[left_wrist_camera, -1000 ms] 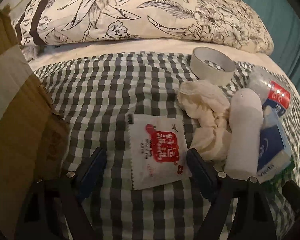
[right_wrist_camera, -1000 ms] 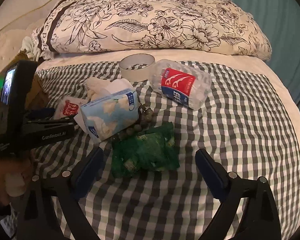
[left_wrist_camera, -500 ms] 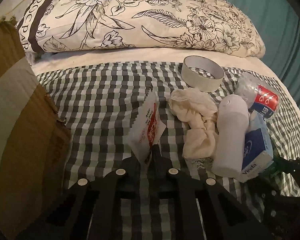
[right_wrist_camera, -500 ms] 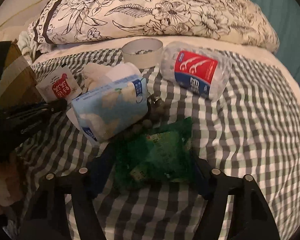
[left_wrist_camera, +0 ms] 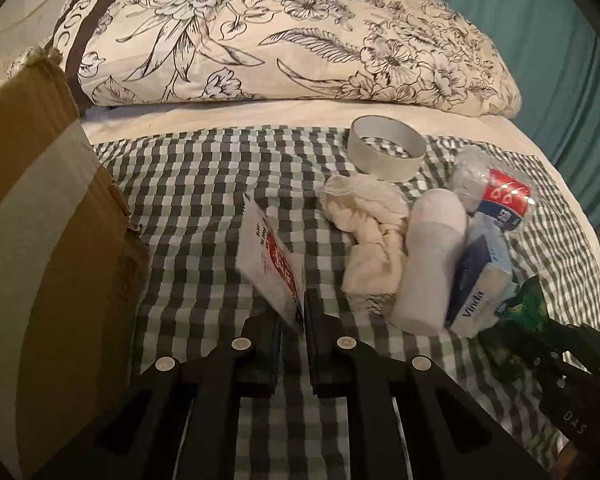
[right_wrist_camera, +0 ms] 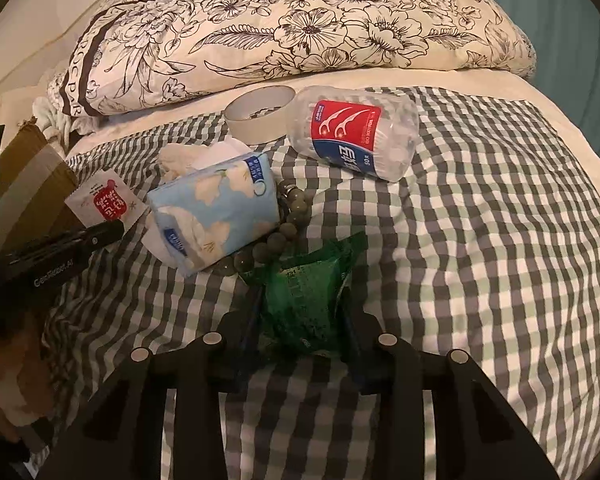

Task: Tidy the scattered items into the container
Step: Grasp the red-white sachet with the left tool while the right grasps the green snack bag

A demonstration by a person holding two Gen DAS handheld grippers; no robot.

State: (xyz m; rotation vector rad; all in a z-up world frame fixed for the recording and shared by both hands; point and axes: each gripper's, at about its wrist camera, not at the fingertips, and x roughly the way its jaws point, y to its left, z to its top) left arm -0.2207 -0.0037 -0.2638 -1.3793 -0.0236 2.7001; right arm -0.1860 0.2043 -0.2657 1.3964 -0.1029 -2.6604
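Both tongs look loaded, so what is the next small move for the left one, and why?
Probably carry the white sachet left, over the cardboard box, before opening. The left tongs are shut on the sachet's lower edge, and it stands tilted above the checked cloth. The right tongs grip the green packet, so they can follow.
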